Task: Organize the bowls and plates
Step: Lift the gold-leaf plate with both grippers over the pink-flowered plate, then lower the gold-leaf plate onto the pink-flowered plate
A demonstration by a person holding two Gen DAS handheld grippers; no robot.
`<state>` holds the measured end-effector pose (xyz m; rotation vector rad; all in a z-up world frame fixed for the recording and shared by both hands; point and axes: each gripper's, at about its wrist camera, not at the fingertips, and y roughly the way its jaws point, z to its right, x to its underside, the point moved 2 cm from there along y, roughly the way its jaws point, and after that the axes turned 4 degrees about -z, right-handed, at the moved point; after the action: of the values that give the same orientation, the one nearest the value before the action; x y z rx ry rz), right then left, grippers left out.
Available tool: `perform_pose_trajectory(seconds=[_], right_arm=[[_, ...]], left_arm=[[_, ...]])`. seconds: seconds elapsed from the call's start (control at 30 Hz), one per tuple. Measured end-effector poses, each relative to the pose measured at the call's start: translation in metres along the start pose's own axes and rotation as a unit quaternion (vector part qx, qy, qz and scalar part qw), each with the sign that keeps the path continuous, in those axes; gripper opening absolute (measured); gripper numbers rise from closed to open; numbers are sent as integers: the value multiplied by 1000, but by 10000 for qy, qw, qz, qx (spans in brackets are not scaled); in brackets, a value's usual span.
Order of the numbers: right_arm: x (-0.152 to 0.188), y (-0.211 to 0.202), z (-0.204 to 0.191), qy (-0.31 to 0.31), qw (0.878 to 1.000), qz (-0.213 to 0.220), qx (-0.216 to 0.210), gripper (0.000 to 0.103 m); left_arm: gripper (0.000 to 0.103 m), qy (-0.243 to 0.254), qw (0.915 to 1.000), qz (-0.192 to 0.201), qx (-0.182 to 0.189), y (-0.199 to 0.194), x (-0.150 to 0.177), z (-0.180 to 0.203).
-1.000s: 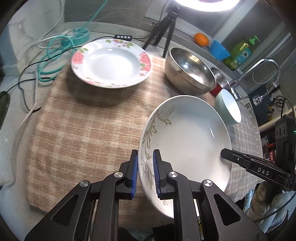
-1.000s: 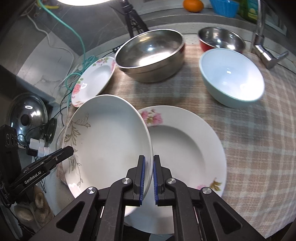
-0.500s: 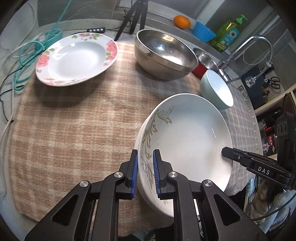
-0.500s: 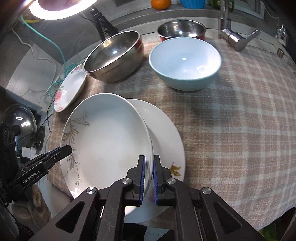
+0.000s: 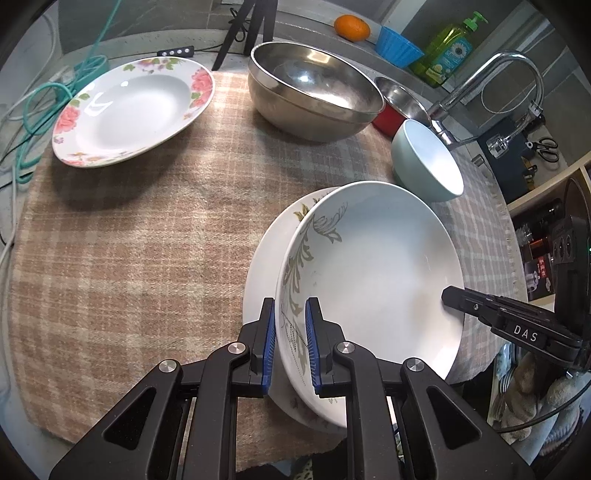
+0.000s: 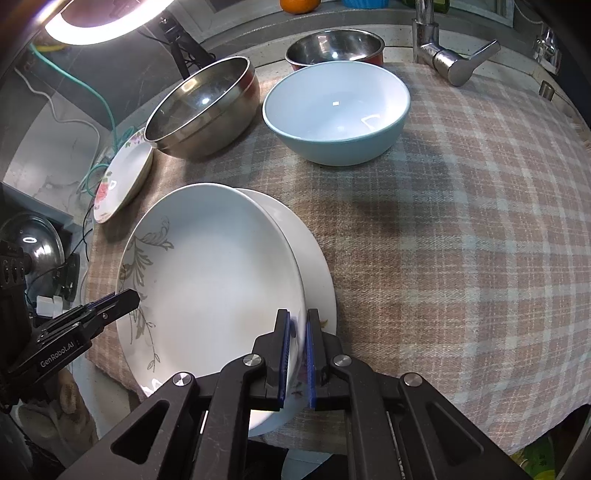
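A white plate with a grey leaf pattern (image 5: 369,266) (image 6: 214,277) is held between both grippers. My left gripper (image 5: 291,317) is shut on its near rim, and my right gripper (image 6: 298,325) is shut on the opposite rim. Each gripper's tip also shows in the other view, the right gripper (image 5: 454,295) and the left gripper (image 6: 127,297). The plate hangs slightly tilted just over a second white plate (image 5: 264,258) (image 6: 317,258) on the checked cloth. I cannot tell whether the two touch. A rose-rimmed plate (image 5: 133,110) lies at the far left.
Behind stand a large steel bowl (image 5: 314,88), a light blue bowl (image 6: 336,110) and a small red-sided steel bowl (image 6: 334,48). A faucet (image 5: 491,81), an orange (image 5: 351,26), a blue cup (image 5: 397,46) and a soap bottle (image 5: 448,48) line the back. Cables (image 5: 33,107) lie left.
Both grippers carried the leaf plate sideways and a little down. It now covers most of the second white plate, which earlier lay exposed beside it in the right wrist view.
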<state>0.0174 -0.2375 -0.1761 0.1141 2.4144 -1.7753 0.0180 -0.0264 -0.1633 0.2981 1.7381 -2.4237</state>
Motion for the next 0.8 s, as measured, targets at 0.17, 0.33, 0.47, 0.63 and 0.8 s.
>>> perform_pose_trajectory(seconds=[0.17, 0.33, 0.47, 0.63, 0.8], right_arm=[[-2, 5, -4, -13, 10000, -33, 23, 7], [-2, 8, -5, -43, 10000, -67, 35, 7], [-2, 9, -4, -46, 10000, -82, 30, 8], [-3, 9, -6, -67, 9999, -75, 56, 8], [-3, 10, -8, -132, 9998, -57, 138, 11]], left_arm=[[14, -28, 10000, -60, -26, 2, 1, -2], [14, -13, 10000, -83, -53, 4, 1, -2], [14, -16, 9999, -74, -68, 4, 1, -2], [14, -25, 9999, -75, -78, 4, 1, -2], [14, 2, 9999, -77, -110, 5, 1, -1]])
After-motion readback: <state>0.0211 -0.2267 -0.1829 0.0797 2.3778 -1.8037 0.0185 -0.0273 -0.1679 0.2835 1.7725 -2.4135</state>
